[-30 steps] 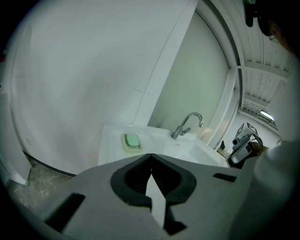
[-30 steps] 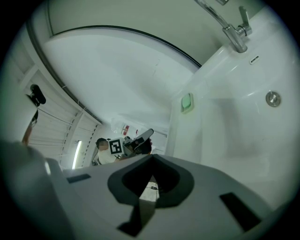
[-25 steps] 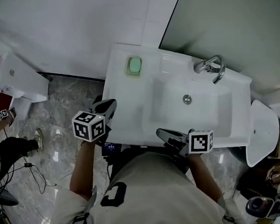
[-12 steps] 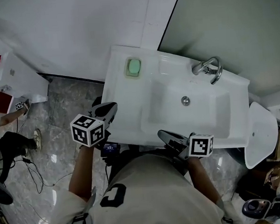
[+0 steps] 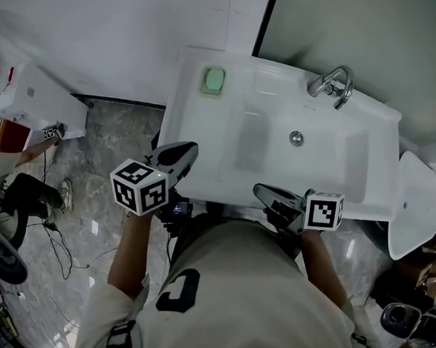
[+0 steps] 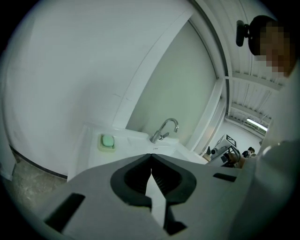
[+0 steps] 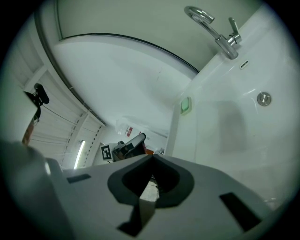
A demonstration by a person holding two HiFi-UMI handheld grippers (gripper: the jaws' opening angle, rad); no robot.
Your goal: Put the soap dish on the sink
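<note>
The soap dish is pale with a green bar in it. It rests on the back left corner of the white sink, close to the wall, and also shows in the left gripper view and the right gripper view. My left gripper hovers over the sink's front left edge, shut and empty, well short of the dish; its tips meet. My right gripper sits at the front rim, also shut with nothing in it.
A chrome faucet stands at the sink's back right, and a drain lies in the basin. A white box sits on the marble floor at left near a seated person and cables. A white oval fixture is at right.
The left gripper has risen and moved forward over the sink's front left edge. The right gripper has shifted slightly. The soap dish stays in its corner.
</note>
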